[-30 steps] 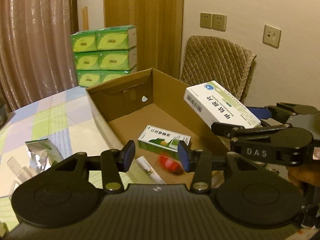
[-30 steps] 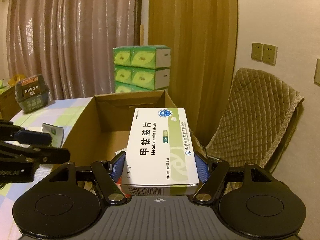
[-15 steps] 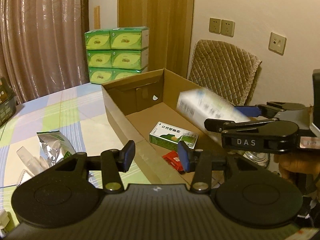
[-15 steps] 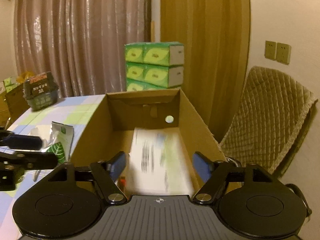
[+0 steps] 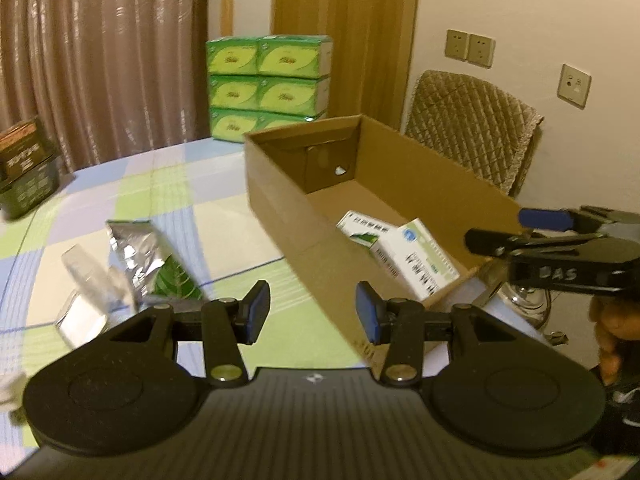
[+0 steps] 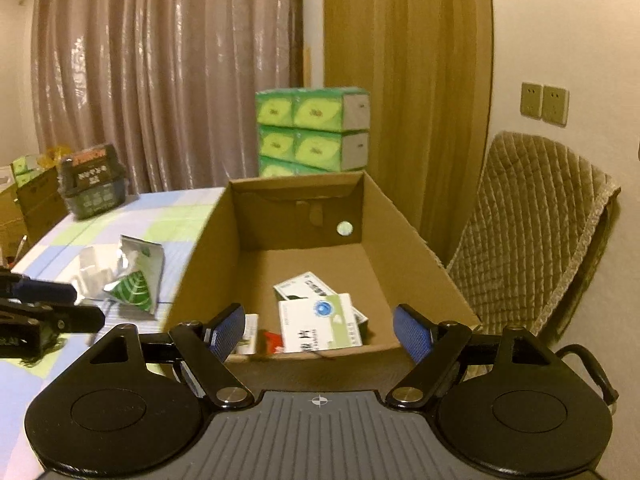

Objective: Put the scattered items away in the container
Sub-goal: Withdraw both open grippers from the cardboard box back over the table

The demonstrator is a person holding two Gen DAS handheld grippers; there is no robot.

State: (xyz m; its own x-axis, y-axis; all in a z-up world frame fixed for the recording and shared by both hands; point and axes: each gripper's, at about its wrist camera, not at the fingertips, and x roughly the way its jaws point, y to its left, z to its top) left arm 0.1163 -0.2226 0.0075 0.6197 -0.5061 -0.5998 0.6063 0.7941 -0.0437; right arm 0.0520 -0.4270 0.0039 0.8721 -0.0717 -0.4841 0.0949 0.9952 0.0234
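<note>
1. Right wrist view: my right gripper (image 6: 318, 326) stands with its pads spread wide and nothing between them. The jaws have just been opening, and the white medicine box (image 6: 320, 329) lies flat on the floor of the cardboard box (image 6: 408, 240), at its near end, partly over a green-and-white carton (image 6: 304, 286). A small red packet (image 6: 272, 339) lies just beside it.
2. My left gripper (image 5: 312, 312) is at a narrow-to-middle gap, also empty, and looks across the near corner of the cardboard box toward the checked tablecloth (image 5: 180, 200).
3. As I judge it, the step in hand is the next pick. The foil pouch (image 5: 148, 256) with the green leaf print and the clear plastic items (image 5: 88, 280) beside it lie on the cloth to the left of the box, well apart from its wall.
4. To do it well, I would draw the right gripper back and up over the near wall before swinging, so a finger does not catch the rim.
5. For the pouch, I would open the left pads wider, come down over one crumpled edge and close on the foil, not on the plastic items touching it.
6. Foil is slippery and will likely sag, so I would lift it clear of the box wall, then release low inside.
</note>
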